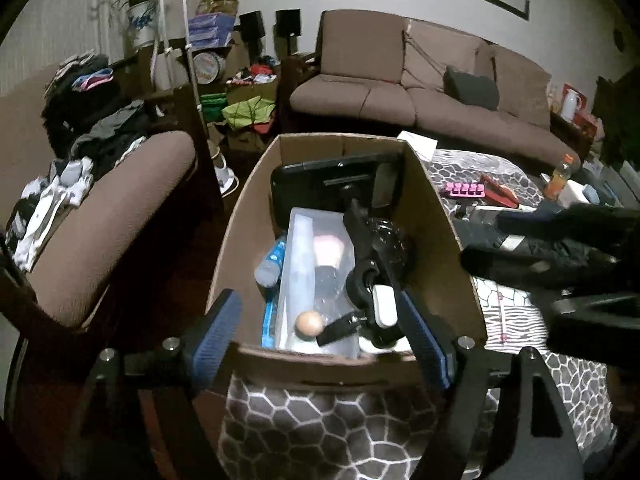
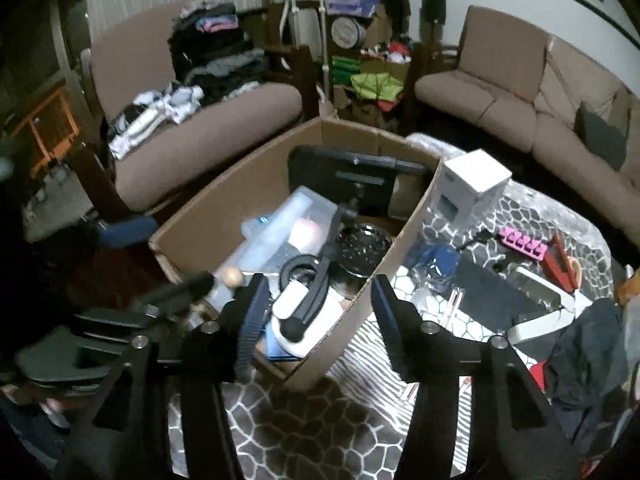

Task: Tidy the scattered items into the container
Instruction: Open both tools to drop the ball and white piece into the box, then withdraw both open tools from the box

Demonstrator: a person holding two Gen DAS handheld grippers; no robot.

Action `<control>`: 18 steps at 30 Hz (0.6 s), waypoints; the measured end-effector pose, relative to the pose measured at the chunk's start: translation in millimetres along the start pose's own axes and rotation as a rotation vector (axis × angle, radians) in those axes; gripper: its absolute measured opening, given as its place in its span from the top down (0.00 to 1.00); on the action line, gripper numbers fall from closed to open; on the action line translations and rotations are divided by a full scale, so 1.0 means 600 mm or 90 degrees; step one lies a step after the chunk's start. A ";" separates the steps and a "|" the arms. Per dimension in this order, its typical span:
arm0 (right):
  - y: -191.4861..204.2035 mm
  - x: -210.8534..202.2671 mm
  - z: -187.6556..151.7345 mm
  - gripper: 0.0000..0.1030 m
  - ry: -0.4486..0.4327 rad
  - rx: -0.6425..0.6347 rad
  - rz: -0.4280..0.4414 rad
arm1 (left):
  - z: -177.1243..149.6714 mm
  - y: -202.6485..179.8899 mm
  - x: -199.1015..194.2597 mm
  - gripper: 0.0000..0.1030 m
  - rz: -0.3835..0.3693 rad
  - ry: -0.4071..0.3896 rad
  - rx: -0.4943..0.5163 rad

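Left gripper (image 1: 320, 336) open, empty, over near rim of cardboard box (image 1: 436, 216) | right gripper (image 2: 316, 312) open, empty, astride box right wall | pink tray (image 2: 522, 245) on tabletop right of box: judged light, rigid; grasp across narrow width.
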State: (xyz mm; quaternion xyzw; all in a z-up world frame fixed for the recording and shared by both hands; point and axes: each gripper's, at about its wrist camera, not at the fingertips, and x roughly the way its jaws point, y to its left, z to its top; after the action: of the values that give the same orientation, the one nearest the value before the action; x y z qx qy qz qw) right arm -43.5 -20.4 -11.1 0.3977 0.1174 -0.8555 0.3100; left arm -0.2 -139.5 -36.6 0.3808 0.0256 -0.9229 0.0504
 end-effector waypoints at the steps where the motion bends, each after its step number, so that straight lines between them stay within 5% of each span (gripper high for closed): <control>1: 0.001 -0.014 0.000 0.45 -0.009 -0.001 -0.001 | -0.001 -0.004 -0.004 0.21 0.006 -0.002 0.000; 6: 0.011 -0.075 -0.013 0.33 -0.053 -0.008 -0.046 | -0.008 -0.033 -0.036 0.00 0.042 -0.031 0.028; 12: 0.016 -0.130 -0.045 0.25 -0.063 -0.032 -0.077 | -0.018 -0.049 -0.086 0.00 0.047 -0.079 0.021; 18: -0.019 -0.172 -0.084 0.20 -0.085 0.004 -0.094 | -0.037 -0.047 -0.093 0.00 0.074 -0.034 -0.021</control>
State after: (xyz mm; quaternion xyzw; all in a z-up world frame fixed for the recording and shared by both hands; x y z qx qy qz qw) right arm 31.0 56.1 33.1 0.3309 0.1229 -0.9011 0.2519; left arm 51.7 -105.8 -12.7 0.3561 0.0173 -0.9277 0.1108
